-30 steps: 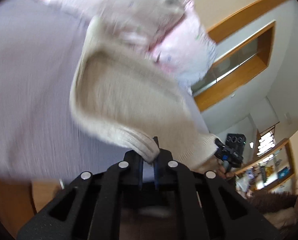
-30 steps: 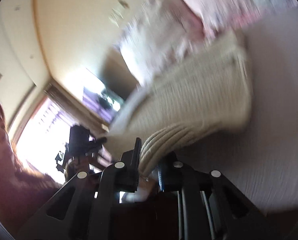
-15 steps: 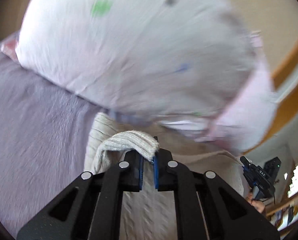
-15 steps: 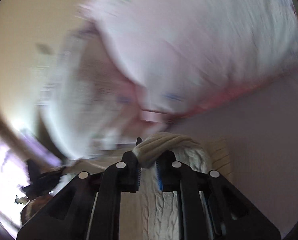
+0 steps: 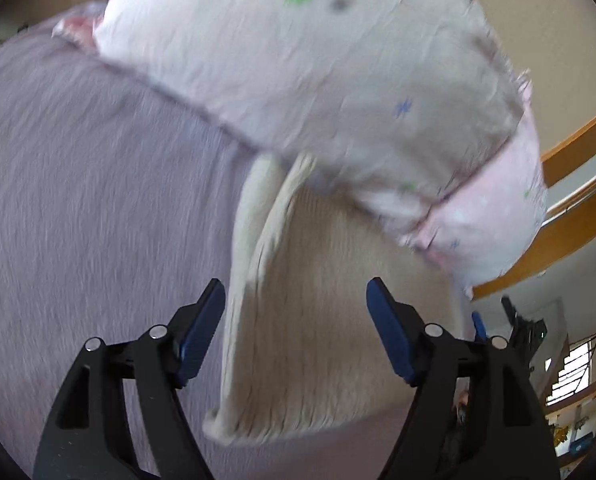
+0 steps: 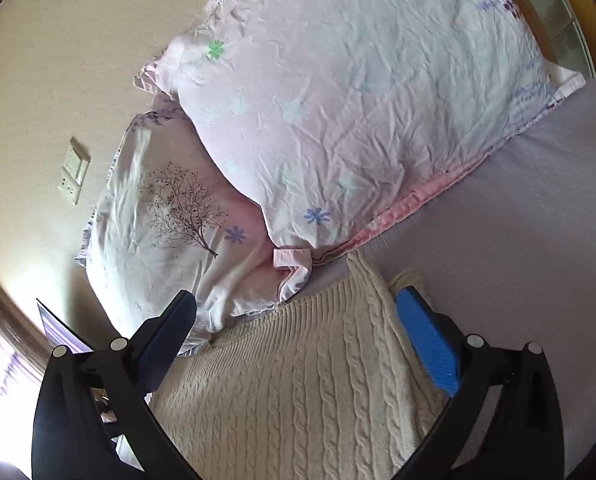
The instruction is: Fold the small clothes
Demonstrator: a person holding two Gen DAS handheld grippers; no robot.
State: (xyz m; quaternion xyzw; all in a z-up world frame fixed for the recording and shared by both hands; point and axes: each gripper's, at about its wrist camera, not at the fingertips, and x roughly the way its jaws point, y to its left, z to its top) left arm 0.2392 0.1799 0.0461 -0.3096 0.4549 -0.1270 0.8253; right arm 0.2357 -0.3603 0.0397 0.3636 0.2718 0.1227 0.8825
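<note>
Both tongs, L (image 5: 295, 300) & R (image 6: 298, 308), spread wide over cream sweater (image 6: 298, 392); nothing gripped.

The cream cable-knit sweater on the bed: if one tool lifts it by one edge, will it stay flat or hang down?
The cream cable-knit sweater would probably droop: in the left wrist view its edge already curls up in a soft fold. The thick knit suggests some weight, so it may sag and unfold. Its rough ribs should grip the blue pads rather than slip.

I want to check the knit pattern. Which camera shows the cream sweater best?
The right wrist view: the cream sweater is sharp there, cable ribs clear, lying between the open right claw. The left wrist view shows it motion-blurred, no texture readable.
</note>
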